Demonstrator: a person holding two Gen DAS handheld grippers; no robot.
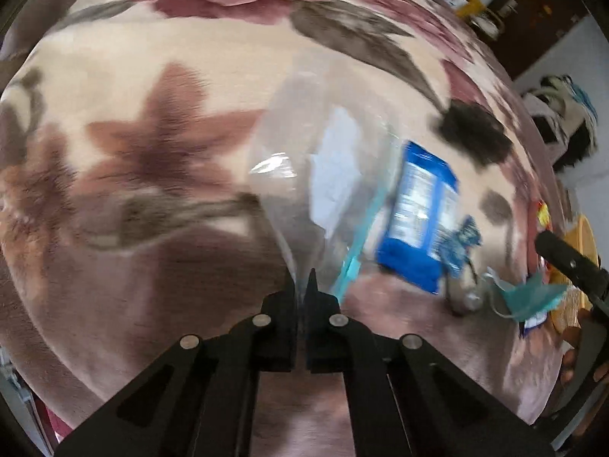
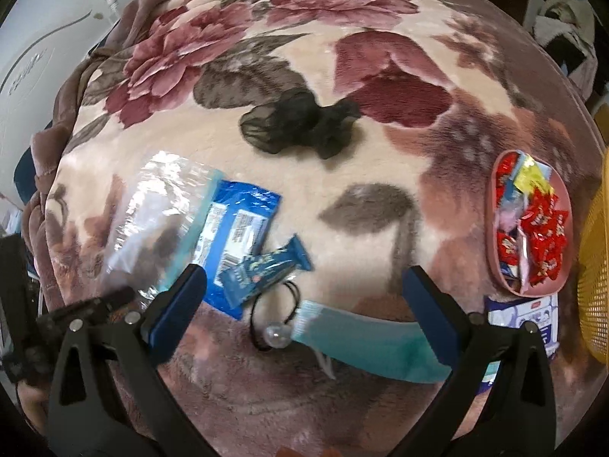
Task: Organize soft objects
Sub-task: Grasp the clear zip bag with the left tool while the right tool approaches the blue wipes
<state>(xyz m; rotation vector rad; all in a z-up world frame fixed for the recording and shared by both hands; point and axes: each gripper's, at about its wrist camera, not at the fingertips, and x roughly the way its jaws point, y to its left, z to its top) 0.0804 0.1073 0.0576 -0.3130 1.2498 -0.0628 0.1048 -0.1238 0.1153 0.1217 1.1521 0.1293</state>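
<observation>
On a flowered blanket (image 2: 342, 198) lies a clear zip bag (image 1: 289, 198) with a teal closing strip. My left gripper (image 1: 303, 285) is shut on the bag's near corner, and the same bag (image 2: 160, 205) shows in the right wrist view. Beside it lie a blue packet (image 2: 236, 224), a blue snack bar (image 2: 266, 266), a black hair tie with a clear bead (image 2: 274, 312) and a teal face mask (image 2: 365, 342). My right gripper (image 2: 304, 293) hangs open above the hair tie and mask, holding nothing. A black mesh cloth (image 2: 300, 125) lies farther back.
A pink tray (image 2: 495, 266) of red and yellow sweets sits at the right, with a white and blue packet (image 2: 525, 316) under its near end. A yellow mesh basket (image 2: 593, 285) stands at the right edge. The blanket is bunched at the left.
</observation>
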